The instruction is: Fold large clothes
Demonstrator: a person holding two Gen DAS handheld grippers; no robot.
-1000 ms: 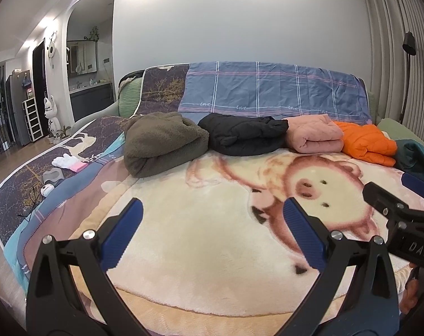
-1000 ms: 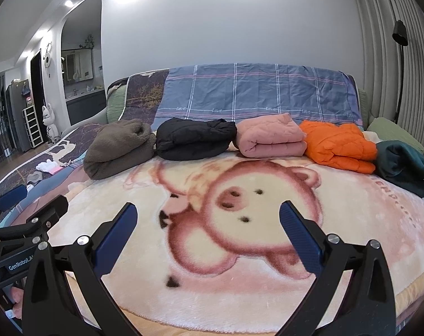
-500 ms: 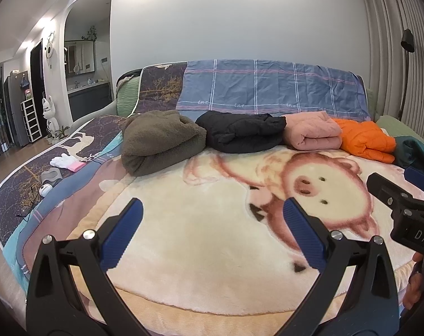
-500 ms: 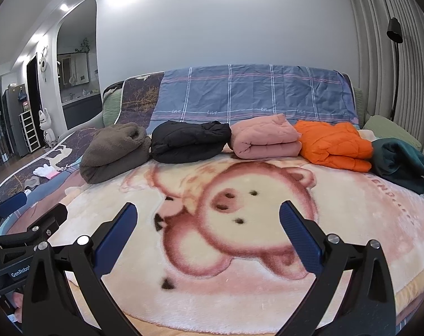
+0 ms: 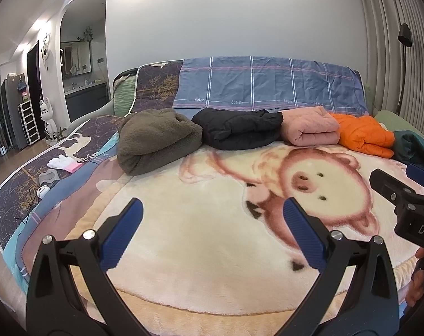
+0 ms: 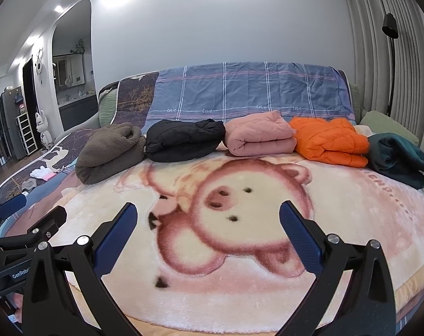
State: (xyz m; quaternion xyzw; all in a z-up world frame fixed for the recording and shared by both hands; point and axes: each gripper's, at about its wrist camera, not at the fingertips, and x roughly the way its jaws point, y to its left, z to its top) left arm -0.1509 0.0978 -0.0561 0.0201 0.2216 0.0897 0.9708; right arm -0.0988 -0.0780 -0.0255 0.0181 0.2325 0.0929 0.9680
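a: item one, largest: pig blanket (image 6: pixel 268 266)?
b: plush, spread flat over the bed, filling the near and middle ground in both views. bare from 6 o'clock up to the row of clothes.

a: item two: the clothes?
b: five bundles in a row along the far edge at 12 o'clock, touching or nearly so. from 10 to 2 o'clock in the right view: olive fleece (image 6: pixel 111 154), black jacket (image 6: pixel 184 140), pink quilt piece (image 6: pixel 259 137), orange puffer (image 6: pixel 329 142), teal piece (image 6: pixel 399 159). all look folded or rolled already.

a: long axis?
b: each lies roughly 9-to-3, along the row. the olive fleece slants, near end toward 7 o'clock. the pink one shows its rolled fold at 9 o'clock.

a: handling?
b: a judgement: soft, bulky, light for their bulk. fleece should grip well; puffer shell likely slick and springy. take a hem or collar edge with both grippers, well apart, not the padded middle.

a: item three: left gripper (image 5: pixel 209 232)?
b: fingers spread wide, nothing between them, hanging over the blanket at 6 o'clock.

a: item four: right gripper (image 6: pixel 206 235)?
b: same, wide and empty, beside the left.

a: smallest?
b: white socks (image 5: pixel 58 162) and small clutter at 9 o'clock on the bed's edge, well apart from the row.
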